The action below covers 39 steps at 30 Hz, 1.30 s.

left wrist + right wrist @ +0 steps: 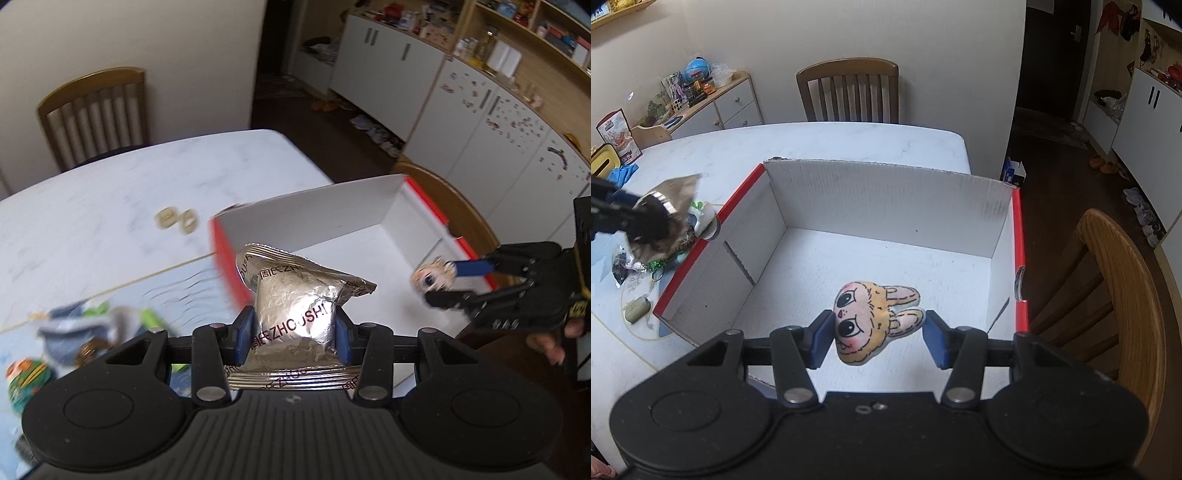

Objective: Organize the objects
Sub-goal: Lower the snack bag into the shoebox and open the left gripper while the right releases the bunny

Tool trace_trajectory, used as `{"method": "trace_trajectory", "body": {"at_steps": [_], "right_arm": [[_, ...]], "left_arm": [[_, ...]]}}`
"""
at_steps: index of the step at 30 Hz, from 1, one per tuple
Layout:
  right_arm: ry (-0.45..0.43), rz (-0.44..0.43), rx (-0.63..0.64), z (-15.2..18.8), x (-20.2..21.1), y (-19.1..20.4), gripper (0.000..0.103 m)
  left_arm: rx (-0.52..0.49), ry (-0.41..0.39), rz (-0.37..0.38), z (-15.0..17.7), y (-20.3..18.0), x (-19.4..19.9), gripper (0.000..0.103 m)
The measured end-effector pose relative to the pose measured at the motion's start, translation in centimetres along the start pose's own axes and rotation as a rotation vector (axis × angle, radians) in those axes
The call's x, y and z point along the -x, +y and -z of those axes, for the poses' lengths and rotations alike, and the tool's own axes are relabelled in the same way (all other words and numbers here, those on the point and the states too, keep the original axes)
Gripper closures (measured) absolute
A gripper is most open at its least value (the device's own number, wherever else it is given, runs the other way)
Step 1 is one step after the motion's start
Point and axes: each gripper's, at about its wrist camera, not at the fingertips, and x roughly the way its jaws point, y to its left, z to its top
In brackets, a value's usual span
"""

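My left gripper (294, 338) is shut on a silver foil snack packet (295, 314) and holds it above the table, beside the left wall of the white cardboard box with red edges (317, 218). In the right wrist view the packet (670, 199) shows at the left, outside the box (886, 195). My right gripper (879, 341) is open over the box; a flat plush rabbit face (871, 321) sits between its fingers, the left pad touching it, the right pad apart. The right gripper (439, 282) and the rabbit (432, 278) also show in the left wrist view.
Small toys and trinkets (74, 332) lie on a blue mat left of the box, also in the right wrist view (646, 266). Two small rings (177, 219) lie on the white marble table (110, 184). Wooden chairs stand at the far side (849, 92) and right (1119, 295).
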Motion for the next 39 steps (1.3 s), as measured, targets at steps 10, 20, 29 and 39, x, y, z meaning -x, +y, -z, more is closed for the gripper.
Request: {"method": "trace_trajectory", "body": {"at_steps": [10,20,29,39], "right_arm": [[0.041,0.020,0.009,0.0,-0.8,-0.9,0.052],[0.146,-0.002,0.015,-0.2,-4.2,-1.0,0.053],[0.242,0.006,0.019,-0.3,-6.1,-0.9,0.053],[0.290,0.004,0.010,-0.1,-7.0,-1.1,0.050]], "left_arm": [[-0.095,0.101,-0.004,-2.3,-5.0,-8.3,0.060],[-0.150,0.214,-0.064,-2.3,-6.3,-14.6,0.060],[-0.159,0.294,-0.070,-1.7,-6.5,-17.0,0.060],[-0.133,0.302,-0.068,-1.4,-6.4,-16.9,0.057]]}}
